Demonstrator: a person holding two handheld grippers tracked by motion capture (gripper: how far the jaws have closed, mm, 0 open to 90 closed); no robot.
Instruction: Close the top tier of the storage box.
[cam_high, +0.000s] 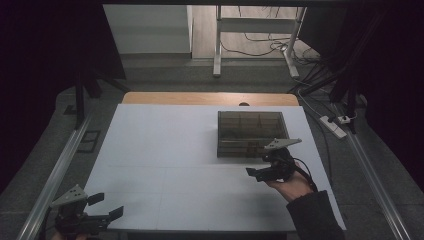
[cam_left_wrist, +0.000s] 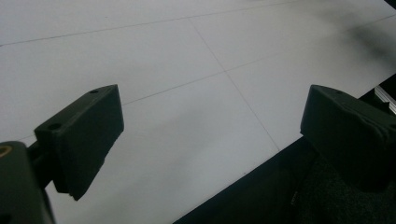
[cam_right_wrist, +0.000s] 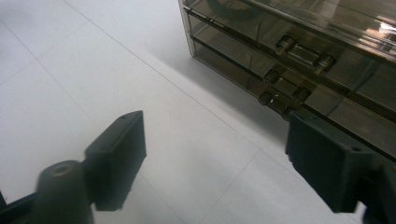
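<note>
A smoky transparent drawer box stands on the white table, right of the middle. In the right gripper view its front shows stacked drawers with small cylindrical handles. My right gripper, held in a hand with a dark sleeve, sits just in front of the box. Its jaws stand open over bare table, the right one close beside the lowest handles, with nothing between them. My left gripper is open at the table's front left corner; its jaws straddle the front edge and hold nothing.
A wooden strip runs along the table's far edge. Metal rails flank the table on both sides. A power strip and cables lie on the floor to the right, and a metal frame stands behind.
</note>
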